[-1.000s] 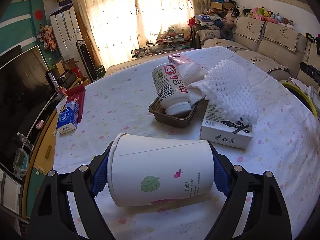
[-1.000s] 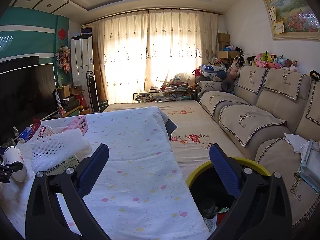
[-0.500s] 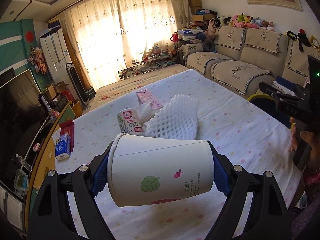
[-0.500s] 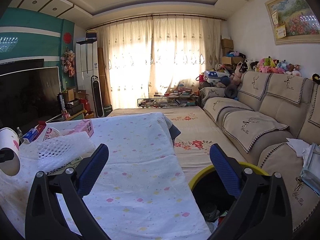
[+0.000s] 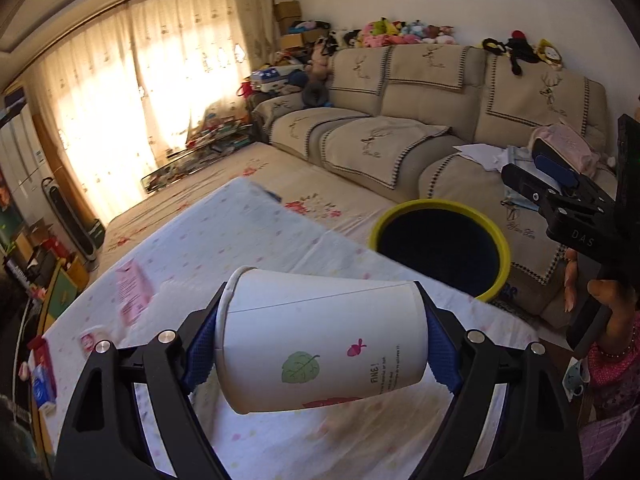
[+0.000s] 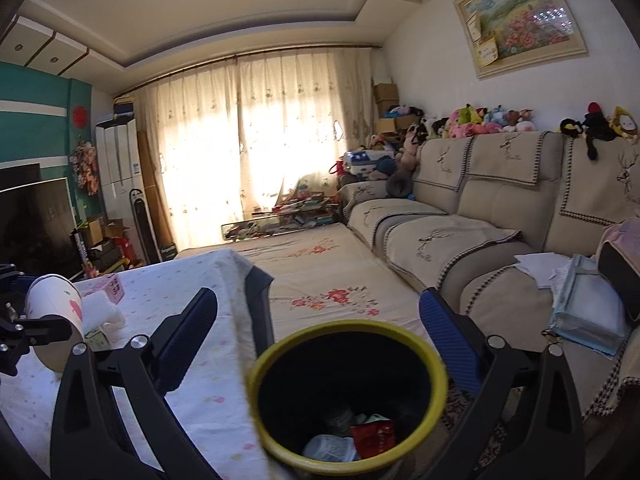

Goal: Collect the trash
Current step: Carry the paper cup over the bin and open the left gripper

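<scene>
My left gripper (image 5: pixel 320 344) is shut on a white paper cup (image 5: pixel 320 336) with a green leaf print, held sideways above the table (image 5: pixel 248 240). The cup also shows at the left of the right wrist view (image 6: pixel 54 312). A black trash bin with a yellow rim (image 5: pixel 440 216) stands on the floor past the table's right edge. My right gripper (image 6: pixel 320 336) is open and empty, right above the bin (image 6: pixel 348 464), which holds some trash. The right gripper also shows at the right of the left wrist view (image 5: pixel 560 196).
A pink box (image 5: pixel 132 292) and a small blue carton (image 5: pixel 42 384) lie on the table at the left. White foam netting (image 6: pixel 100 312) lies near the pink box (image 6: pixel 112 286). A beige sofa (image 5: pixel 400 120) stands behind the bin.
My left gripper has swung right with the cup, away from the table's trash and toward the bin. My right gripper has moved over the bin and tipped down.
</scene>
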Demonstrator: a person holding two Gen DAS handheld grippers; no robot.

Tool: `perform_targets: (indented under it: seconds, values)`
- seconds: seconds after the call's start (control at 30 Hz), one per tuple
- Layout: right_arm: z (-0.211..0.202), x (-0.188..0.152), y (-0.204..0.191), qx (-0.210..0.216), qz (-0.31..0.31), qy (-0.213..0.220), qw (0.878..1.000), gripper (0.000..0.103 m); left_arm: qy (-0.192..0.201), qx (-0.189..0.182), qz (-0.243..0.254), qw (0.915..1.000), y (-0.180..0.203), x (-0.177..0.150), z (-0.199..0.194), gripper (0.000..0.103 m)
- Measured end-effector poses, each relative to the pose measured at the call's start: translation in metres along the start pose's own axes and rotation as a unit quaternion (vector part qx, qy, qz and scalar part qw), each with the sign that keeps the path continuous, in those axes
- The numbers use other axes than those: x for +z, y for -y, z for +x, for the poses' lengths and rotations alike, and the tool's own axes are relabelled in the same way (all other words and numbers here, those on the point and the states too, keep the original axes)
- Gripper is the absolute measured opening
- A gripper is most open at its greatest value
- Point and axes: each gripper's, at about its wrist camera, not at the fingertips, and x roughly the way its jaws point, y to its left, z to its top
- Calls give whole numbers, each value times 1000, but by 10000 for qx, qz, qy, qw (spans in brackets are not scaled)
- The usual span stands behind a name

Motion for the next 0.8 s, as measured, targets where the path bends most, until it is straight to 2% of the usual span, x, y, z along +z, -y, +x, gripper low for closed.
perform_targets:
  seconds: [0.13, 0.23, 0.37, 0.43, 0.47, 0.6, 0.7, 0.8]
  values:
    - [-18, 2, 38, -538, 34, 94, 9985, 96, -43, -440, 305, 9986, 45, 33, 46, 84]
    - [-25, -1, 64, -863, 159, 57, 9961, 96, -159, -638, 442, 9969, 73, 51, 83, 84]
    - [-30, -4, 91, -1062, 461, 10, 9933, 96, -364, -814, 482, 9948, 102, 71, 132, 84]
    - [-32, -5, 99, -1106, 535, 23, 9924, 96, -475, -874, 410, 9942, 109, 77, 150, 90]
    - [-33, -5, 102, -1128, 539, 26, 9922, 96, -507, -885, 341, 9942, 110, 80, 157, 93]
    - [-35, -5, 105, -1139, 563, 84, 9919, 96, -542, -929, -8, 9942, 97, 84, 168, 93]
    - [-32, -7, 101, -1077, 578, 34, 9925, 96, -402, -903, -306, 9946, 70, 77, 152, 93]
    - [-27, -10, 88, -936, 544, -98, 9941, 96, -81, -654, -600, 9960, 39, 63, 121, 93]
